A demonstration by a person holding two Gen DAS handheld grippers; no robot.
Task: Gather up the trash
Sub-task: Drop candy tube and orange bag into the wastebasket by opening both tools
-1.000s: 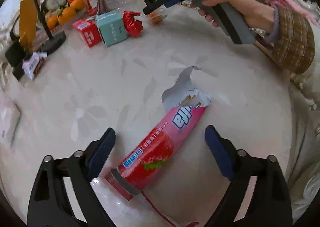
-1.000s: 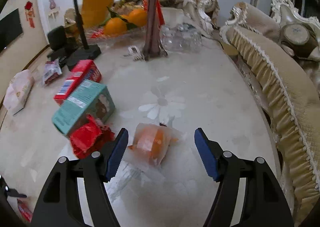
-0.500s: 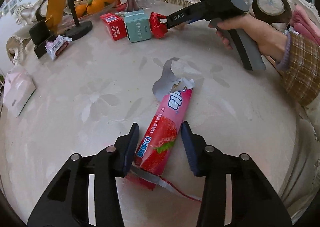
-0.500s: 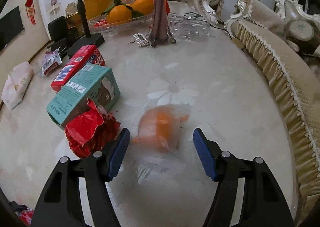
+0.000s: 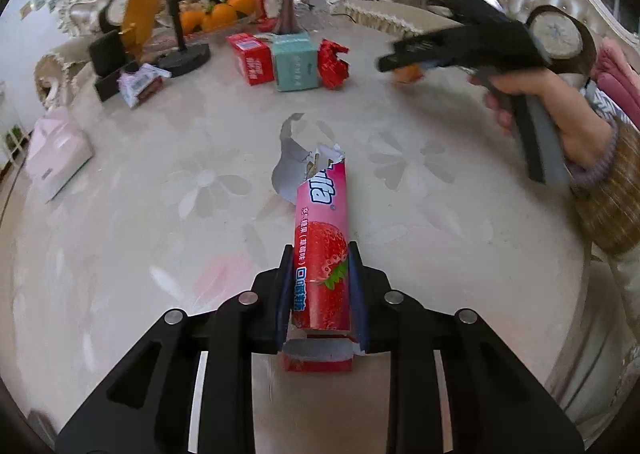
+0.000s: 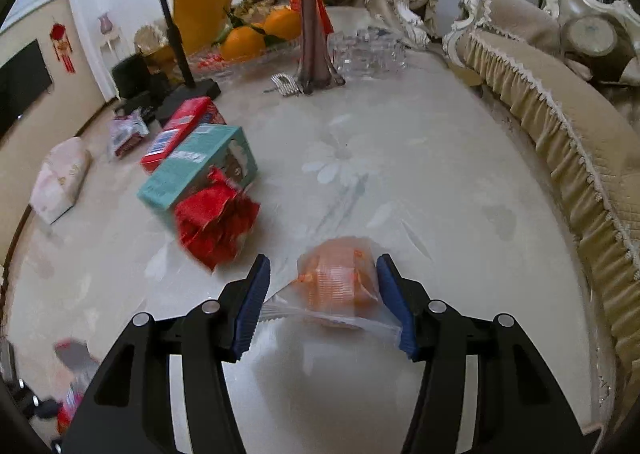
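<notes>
Left wrist view: since the earlier frame the left gripper (image 5: 320, 286) has clamped the pink strawberry wrapper (image 5: 321, 254), lifting its near end.

Right wrist view: the right gripper (image 6: 320, 294) stands half open around the orange packet (image 6: 340, 286). Advise centring before squeezing; film is slippery.

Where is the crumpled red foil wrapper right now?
In the right wrist view, the crumpled red foil wrapper lies on the table, left of the right gripper, against the near end of the teal cardboard box.
</notes>
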